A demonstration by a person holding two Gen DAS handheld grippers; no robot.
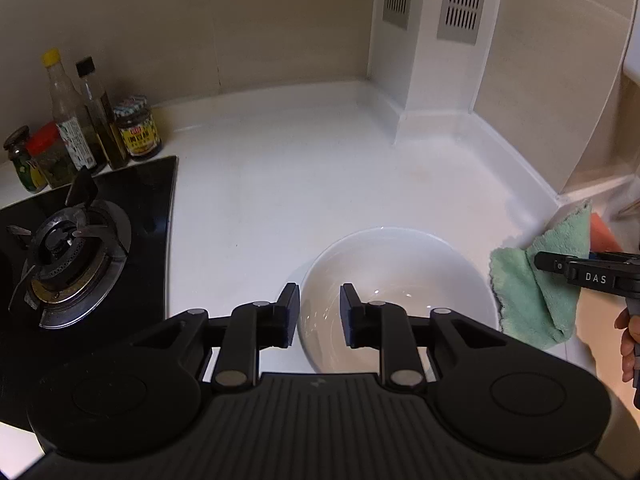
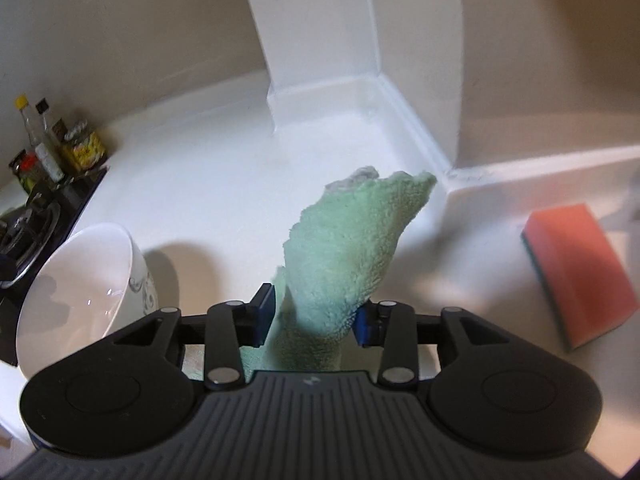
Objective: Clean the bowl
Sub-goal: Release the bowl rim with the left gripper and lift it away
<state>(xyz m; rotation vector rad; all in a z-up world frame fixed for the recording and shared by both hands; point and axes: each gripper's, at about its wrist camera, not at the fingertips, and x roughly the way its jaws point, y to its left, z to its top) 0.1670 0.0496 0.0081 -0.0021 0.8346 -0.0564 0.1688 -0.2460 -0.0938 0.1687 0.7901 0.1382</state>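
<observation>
A white bowl [image 1: 394, 280] stands on the white counter; in the right wrist view [image 2: 76, 280] it appears tilted, at the left. My left gripper [image 1: 319, 316] is open, one finger outside the bowl's near-left rim and one over its inside, not touching it as far as I can tell. My right gripper [image 2: 316, 320] is shut on a green cloth [image 2: 352, 248] that sticks up between its fingers. In the left wrist view the cloth [image 1: 532, 284] and the right gripper [image 1: 560, 268] hang just right of the bowl.
A black gas hob [image 1: 80, 248] lies left of the bowl, with several sauce bottles and jars [image 1: 92, 128] behind it. An orange sponge [image 2: 580, 272] lies on the counter at the right. A white column [image 1: 432, 80] and walls close off the back corner.
</observation>
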